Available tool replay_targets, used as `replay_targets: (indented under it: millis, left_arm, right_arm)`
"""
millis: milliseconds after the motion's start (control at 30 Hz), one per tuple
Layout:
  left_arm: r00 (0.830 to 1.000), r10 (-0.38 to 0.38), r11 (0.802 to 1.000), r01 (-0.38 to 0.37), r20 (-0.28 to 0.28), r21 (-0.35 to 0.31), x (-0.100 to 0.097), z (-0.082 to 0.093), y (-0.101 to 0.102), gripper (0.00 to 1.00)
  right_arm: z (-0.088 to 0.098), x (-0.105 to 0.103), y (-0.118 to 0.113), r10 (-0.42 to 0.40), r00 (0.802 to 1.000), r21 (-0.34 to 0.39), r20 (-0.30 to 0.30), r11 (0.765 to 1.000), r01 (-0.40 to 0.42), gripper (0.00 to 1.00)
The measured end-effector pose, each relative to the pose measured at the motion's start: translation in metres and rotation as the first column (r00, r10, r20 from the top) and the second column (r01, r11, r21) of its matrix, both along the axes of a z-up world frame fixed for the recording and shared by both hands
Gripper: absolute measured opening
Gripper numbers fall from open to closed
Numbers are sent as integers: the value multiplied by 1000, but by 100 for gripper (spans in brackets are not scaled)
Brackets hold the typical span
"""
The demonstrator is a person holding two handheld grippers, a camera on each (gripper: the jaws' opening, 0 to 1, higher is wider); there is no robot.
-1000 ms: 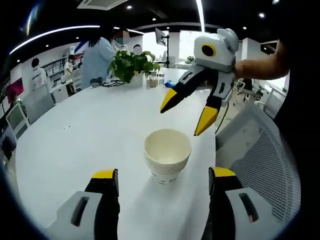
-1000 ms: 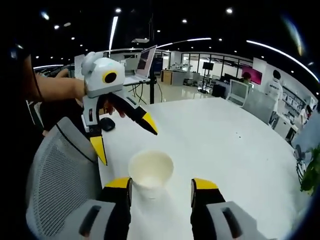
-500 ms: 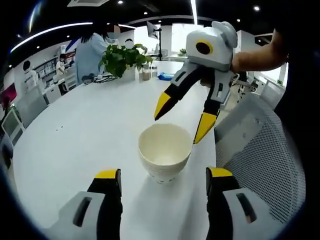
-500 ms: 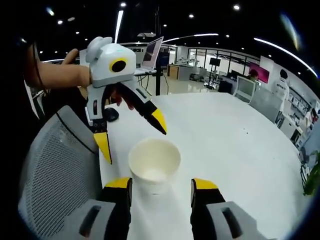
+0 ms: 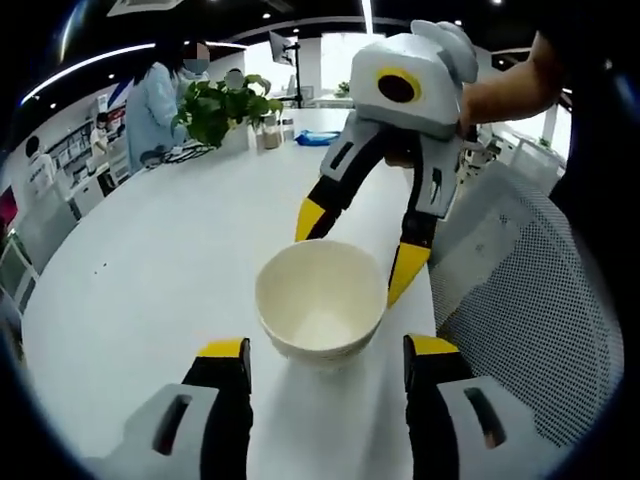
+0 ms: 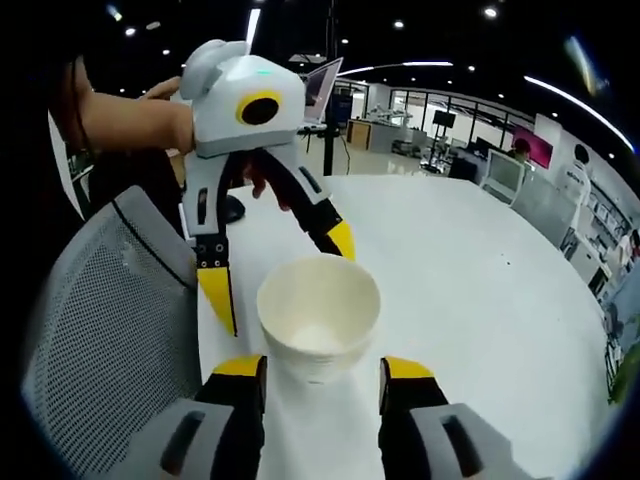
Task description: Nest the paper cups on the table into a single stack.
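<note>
Both views are bright and evenly lit from ceiling spots and long light strips (image 5: 110, 62) overhead, with pale window glare at the far side of the left gripper view. The white bench (image 5: 180, 240) carries only soft, faint shadows. Fisheye bending curves the room strongly toward the edges, where detail goes soft, while the centre stays sharp.

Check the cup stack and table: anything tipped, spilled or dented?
Nothing stands out. The cream paper cup stack stands upright on the white round table, its rim round and its inside clean. The left gripper and right gripper are both open, one on each side of it. No spill on the table.
</note>
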State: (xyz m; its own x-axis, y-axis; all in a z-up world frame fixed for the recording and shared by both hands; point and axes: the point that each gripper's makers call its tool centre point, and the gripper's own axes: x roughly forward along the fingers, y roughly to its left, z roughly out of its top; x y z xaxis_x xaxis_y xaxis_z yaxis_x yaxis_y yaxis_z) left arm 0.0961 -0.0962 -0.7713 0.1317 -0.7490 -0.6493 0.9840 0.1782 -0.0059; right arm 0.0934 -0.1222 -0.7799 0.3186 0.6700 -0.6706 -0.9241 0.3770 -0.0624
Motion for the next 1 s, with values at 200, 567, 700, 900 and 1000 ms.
replay_targets:
  millis: [200, 567, 700, 900, 1000]
  left_arm:
    - [998, -56, 998, 55, 18, 36, 2, -2, -3, 51]
    - [996, -90, 995, 88, 24, 49, 3, -3, -4, 43]
    - [996, -90, 995, 89, 26, 52, 2, -3, -4, 43]
    - [995, -96, 994, 94, 38, 58, 3, 1, -1, 43]
    - [994, -97, 994, 94, 42, 56, 7, 4, 0, 43]
  right_arm:
    - [-2, -1, 4, 39, 999, -22, 11, 999, -39, 40]
    - [1, -3, 8, 47, 999, -23, 21, 999, -46, 38]
    - [2, -4, 8, 55, 998, -28, 30, 998, -54, 38]
    - [6, -3, 10, 61, 997, -25, 39, 998, -60, 37]
    - [10, 1, 12, 61, 997, -22, 47, 998, -60, 37]
